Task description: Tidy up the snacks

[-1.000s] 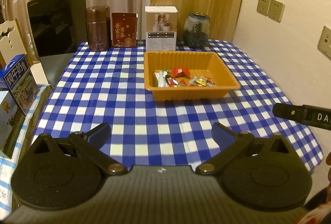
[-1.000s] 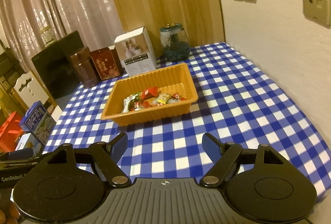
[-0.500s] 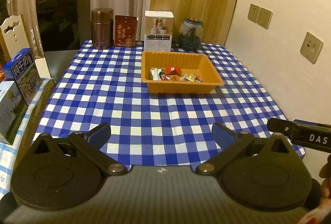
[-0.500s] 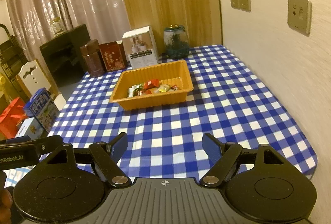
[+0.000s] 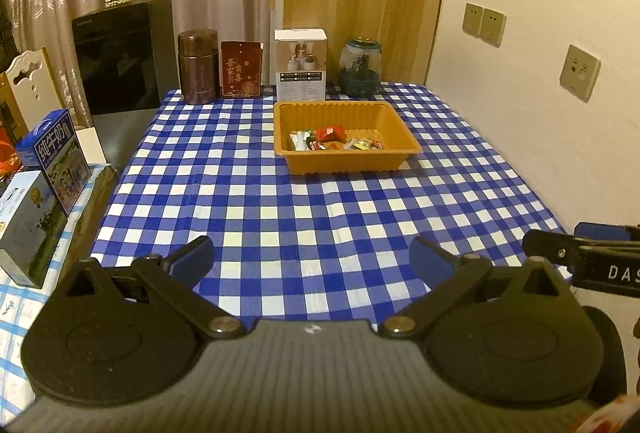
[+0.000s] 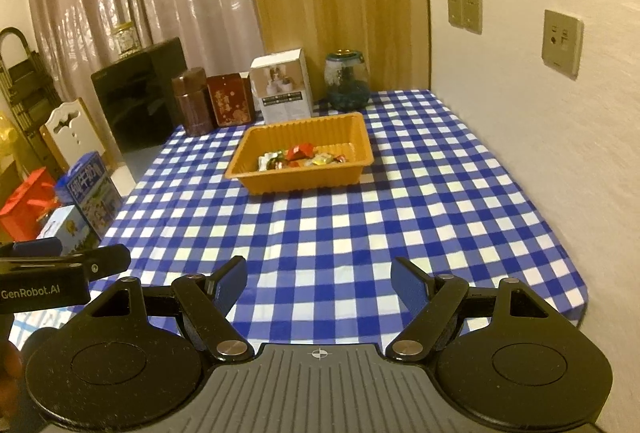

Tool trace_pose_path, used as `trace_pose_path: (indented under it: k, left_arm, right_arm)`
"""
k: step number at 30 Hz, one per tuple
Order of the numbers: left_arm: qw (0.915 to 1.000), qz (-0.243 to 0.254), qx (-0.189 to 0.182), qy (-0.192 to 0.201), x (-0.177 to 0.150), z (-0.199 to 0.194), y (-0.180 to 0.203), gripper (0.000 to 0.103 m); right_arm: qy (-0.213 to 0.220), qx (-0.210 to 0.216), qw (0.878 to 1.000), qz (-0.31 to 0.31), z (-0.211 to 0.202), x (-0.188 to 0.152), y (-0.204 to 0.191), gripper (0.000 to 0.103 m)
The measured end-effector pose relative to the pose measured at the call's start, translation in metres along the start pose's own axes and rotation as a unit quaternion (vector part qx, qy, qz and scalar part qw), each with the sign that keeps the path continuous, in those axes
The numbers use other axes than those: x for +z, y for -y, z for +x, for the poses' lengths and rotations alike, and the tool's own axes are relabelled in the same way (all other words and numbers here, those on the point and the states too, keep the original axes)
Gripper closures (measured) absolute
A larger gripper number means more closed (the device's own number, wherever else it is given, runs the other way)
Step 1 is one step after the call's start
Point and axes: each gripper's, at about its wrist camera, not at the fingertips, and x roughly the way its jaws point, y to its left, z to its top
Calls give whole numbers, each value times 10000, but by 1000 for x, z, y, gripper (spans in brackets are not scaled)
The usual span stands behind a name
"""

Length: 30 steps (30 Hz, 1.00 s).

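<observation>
From the left wrist view, the left gripper (image 5: 311,259) has its blue fingers (image 5: 192,259) spread wide, and nothing sits between them. They hang over the near edge of the surface (image 5: 280,209), which wears a blue and white checked cloth. The orange tray (image 5: 348,157) stands well ahead, past the middle of the surface. The snacks (image 5: 336,141) lie in a small heap inside the tray, in shiny wrappers of red, green and yellow. Behind the tray, along the far edge, stand a brown tin (image 5: 199,67), a dark red box (image 5: 241,69), a white box (image 5: 301,64) and a glass jar (image 5: 360,68). Part of the right gripper (image 5: 592,265) pokes in from the right side. From the right wrist view, the right gripper (image 6: 319,279) also has its blue fingers (image 6: 410,285) spread wide with nothing held. They too hang over the near edge of the surface (image 6: 400,217). The orange tray (image 6: 304,181) is far ahead and a bit to the left, with the snacks (image 6: 300,157) in it. The left gripper (image 6: 64,265) shows at the left side. Blue cartons (image 6: 94,189) stand off the surface on the left.
</observation>
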Motion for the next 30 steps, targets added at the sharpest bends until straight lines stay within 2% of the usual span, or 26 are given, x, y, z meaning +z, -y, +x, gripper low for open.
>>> trace_pose_path:
  k: [11, 30]
  left_arm:
    - [9999, 146, -37, -13, -10, -16, 5, 0]
    - [9999, 85, -22, -123, -20, -19, -1, 0]
  right_arm:
    - [-77, 30, 9998, -157, -18, -10, -9, 24]
    - [-151, 89, 9997, -183, -20, -18, -14, 24]
